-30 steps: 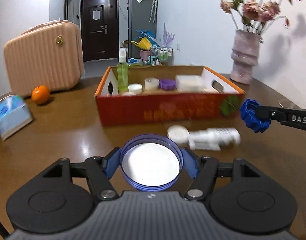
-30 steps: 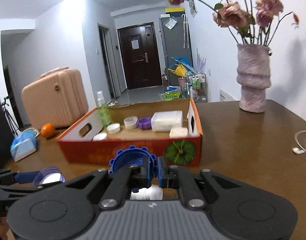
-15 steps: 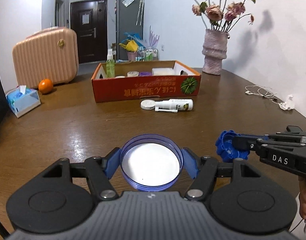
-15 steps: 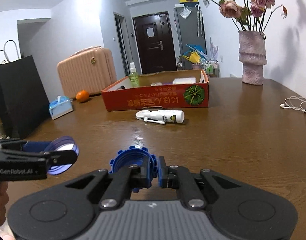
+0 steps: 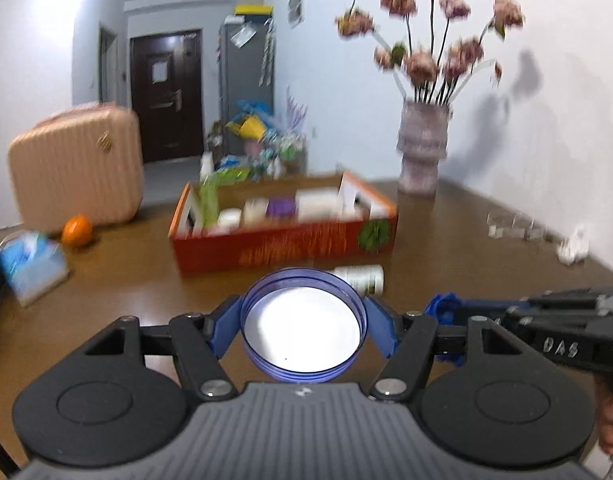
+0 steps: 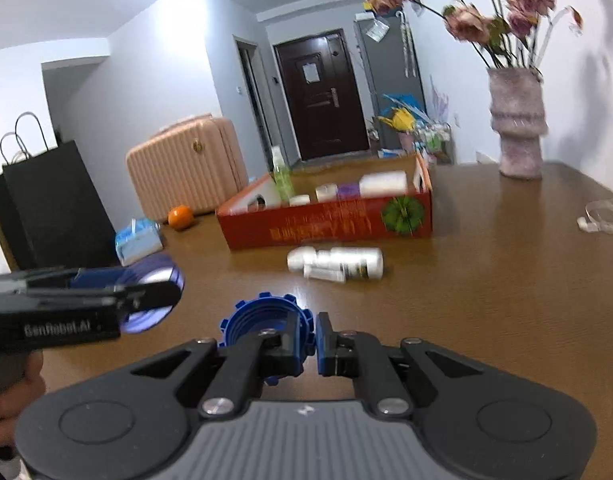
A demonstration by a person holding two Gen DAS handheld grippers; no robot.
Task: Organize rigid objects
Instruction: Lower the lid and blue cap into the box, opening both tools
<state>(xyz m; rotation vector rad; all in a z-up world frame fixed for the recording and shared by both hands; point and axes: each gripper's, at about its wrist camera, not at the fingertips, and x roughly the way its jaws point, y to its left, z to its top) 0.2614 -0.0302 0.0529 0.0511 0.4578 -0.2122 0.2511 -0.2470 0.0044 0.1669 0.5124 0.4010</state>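
Observation:
My left gripper (image 5: 303, 326) is shut on a round purple lid (image 5: 304, 322) with a white inside, held above the brown table (image 5: 446, 248). My right gripper (image 6: 311, 340) is shut on the rim of a dark blue ridged cap (image 6: 266, 326); it also shows in the left wrist view (image 5: 442, 306) at the right. The left gripper with the purple lid (image 6: 152, 292) shows at the left of the right wrist view. An orange cardboard box (image 5: 282, 236) holding several containers stands ahead. A white bottle (image 6: 338, 262) lies on the table in front of the box.
A pink suitcase (image 5: 74, 168), an orange (image 5: 77, 230) and a tissue pack (image 5: 30, 266) are at the left. A vase of flowers (image 5: 422, 148) stands back right. A white cable (image 6: 604, 216) lies at the right. A black bag (image 6: 46, 204) is far left.
Both grippers have moved forward toward the box, still holding the lid and the cap. The box and bottle look nearer than half a second ago.

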